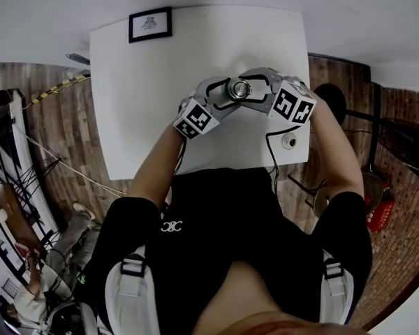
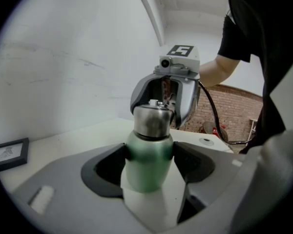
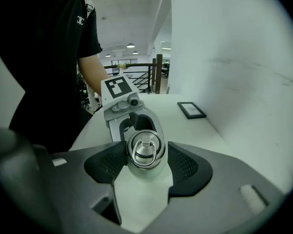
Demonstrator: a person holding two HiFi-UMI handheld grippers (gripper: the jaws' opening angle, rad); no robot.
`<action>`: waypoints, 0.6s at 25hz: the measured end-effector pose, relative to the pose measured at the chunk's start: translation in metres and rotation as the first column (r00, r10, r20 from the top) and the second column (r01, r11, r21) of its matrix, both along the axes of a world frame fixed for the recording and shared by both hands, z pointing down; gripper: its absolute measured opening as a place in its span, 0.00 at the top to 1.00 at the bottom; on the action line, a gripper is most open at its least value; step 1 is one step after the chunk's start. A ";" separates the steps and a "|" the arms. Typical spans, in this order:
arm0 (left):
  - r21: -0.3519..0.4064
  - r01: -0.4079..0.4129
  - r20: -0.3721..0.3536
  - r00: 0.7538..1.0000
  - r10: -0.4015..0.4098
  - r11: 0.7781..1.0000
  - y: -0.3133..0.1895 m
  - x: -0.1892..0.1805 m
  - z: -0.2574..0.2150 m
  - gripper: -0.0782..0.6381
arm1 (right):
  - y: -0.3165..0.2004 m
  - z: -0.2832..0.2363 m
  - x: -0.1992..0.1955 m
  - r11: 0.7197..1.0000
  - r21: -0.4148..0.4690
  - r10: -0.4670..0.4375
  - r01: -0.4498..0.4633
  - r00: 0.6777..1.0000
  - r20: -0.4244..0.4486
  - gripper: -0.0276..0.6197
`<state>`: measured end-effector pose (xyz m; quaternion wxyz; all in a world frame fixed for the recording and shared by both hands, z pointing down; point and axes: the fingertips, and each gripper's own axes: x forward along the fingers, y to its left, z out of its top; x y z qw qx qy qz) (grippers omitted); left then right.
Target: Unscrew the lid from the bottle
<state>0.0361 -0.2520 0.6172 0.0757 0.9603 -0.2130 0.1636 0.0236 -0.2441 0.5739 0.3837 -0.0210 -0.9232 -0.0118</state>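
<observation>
The left hand-held gripper [image 2: 149, 156] is clamping the green bottle [image 2: 147, 172] upright over the counter [image 1: 146, 103]. The right hand-held gripper [image 3: 146, 159] is grasping the lid [image 3: 145, 147], which is still seated, so unscrewing remains.

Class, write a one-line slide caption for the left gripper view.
Left gripper clamps the green metal bottle by its body while the right gripper grips its brushed-steel screw lid from opposite.

The grey left gripper [image 2: 149, 156], nearly level, clamps the green metal bottle [image 2: 146, 172]; the grey right gripper [image 3: 146, 161], angled downward, grips its steel lid [image 3: 145, 147].
</observation>
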 end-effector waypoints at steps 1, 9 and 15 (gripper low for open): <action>0.001 0.001 0.000 1.000 -0.001 1.000 0.000 0.000 0.001 0.38 | 0.000 -0.004 0.001 0.999 0.002 0.036 -0.036 0.999 0.023 0.57; 0.002 0.025 -0.016 1.000 -0.025 1.000 -0.003 0.000 0.005 0.38 | -0.006 -0.042 0.026 0.774 -0.108 0.605 -0.624 0.679 0.416 0.57; 0.004 0.054 -0.017 0.998 -0.054 0.999 -0.004 -0.002 0.006 0.38 | 0.004 -0.035 0.036 0.430 -0.201 0.810 -0.880 0.278 0.515 0.57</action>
